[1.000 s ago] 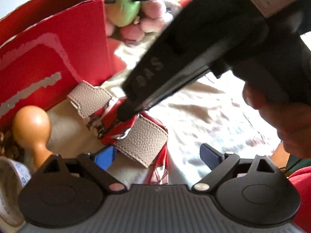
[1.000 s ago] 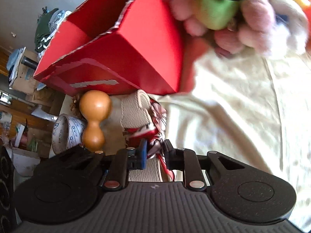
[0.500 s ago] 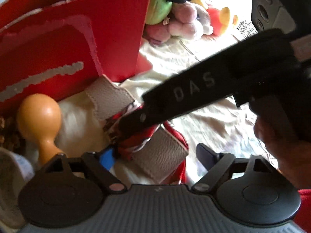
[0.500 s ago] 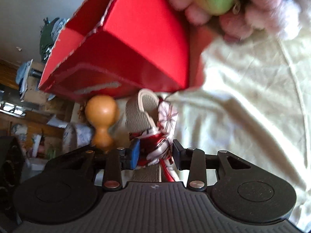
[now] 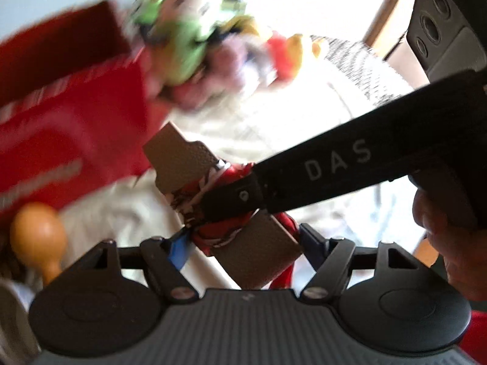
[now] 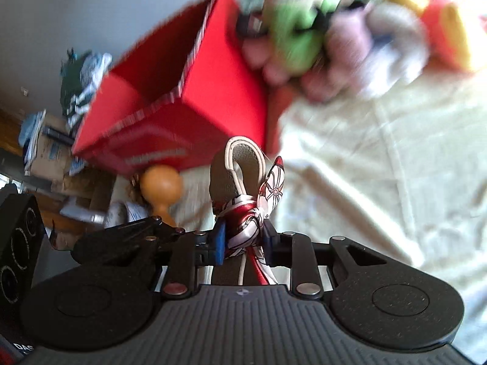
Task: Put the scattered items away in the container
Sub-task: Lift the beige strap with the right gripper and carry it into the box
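Observation:
My right gripper (image 6: 243, 240) is shut on the red-and-white scarf knot (image 6: 245, 217) tied round a beige leather strap (image 6: 231, 170), and holds it lifted off the cream sheet. In the left wrist view the strap (image 5: 185, 161) hangs between the wide-apart fingers of my left gripper (image 5: 243, 241), which is open; the right gripper's black body (image 5: 319, 173) crosses from the right. The red open-topped box (image 6: 188, 112) stands behind the strap; it also shows in the left wrist view (image 5: 70, 115).
An orange wooden gourd-shaped object (image 6: 162, 182) lies in front of the box, beside a printed roll (image 6: 127, 213). Plush toys (image 6: 319, 30) pile up at the back beside the box. A cream sheet (image 6: 380, 167) covers the surface. Clutter lies beyond the left edge.
The right gripper has lifted the strap by its scarf knot, up off the sheet and toward the box's height. The left gripper has followed underneath, still open.

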A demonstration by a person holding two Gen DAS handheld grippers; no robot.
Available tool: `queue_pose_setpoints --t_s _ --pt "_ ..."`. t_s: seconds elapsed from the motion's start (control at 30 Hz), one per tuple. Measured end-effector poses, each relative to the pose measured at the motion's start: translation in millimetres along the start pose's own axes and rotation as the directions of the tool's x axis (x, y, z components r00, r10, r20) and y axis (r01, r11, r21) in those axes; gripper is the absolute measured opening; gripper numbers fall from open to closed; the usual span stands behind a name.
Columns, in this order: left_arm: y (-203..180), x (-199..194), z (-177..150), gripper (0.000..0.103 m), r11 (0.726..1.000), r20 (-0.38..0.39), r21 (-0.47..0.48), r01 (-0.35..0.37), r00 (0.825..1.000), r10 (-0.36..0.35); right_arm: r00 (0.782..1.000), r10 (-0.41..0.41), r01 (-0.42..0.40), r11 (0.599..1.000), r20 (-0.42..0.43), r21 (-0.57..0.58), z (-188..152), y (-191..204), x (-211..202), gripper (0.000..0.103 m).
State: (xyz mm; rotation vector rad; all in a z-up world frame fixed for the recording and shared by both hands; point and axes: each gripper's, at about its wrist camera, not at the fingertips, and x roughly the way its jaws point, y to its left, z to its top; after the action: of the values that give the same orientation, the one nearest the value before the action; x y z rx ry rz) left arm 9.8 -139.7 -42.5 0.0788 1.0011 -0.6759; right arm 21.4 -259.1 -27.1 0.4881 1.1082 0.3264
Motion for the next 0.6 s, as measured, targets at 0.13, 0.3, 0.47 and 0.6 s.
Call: queue_pose_setpoints --t_s 0.13,0.3,0.47,0.6 --pt "-15 -27 17 0.073 0.998 0.089 0.061 0.011 0.996 -0.016 0.992 -0.017 0.019 1.000 0.125 -0.013 11 7 -44 0.025" --pt "-4 -69 57 0.072 0.996 0.202 0.087 -0.018 0.979 0.000 0.963 0.006 0.017 0.996 0.269 -0.083 37 32 -73 0.024" --pt "29 -113 109 0.068 0.988 0.294 0.100 -0.120 0.952 0.086 0.913 0.087 -0.012 0.982 0.398 -0.187 69 71 -72 0.024" --pt "53 -159 118 0.067 0.968 0.340 0.121 -0.220 0.925 0.167 0.874 0.161 -0.047 0.967 0.458 -0.251 93 94 -70 0.024"
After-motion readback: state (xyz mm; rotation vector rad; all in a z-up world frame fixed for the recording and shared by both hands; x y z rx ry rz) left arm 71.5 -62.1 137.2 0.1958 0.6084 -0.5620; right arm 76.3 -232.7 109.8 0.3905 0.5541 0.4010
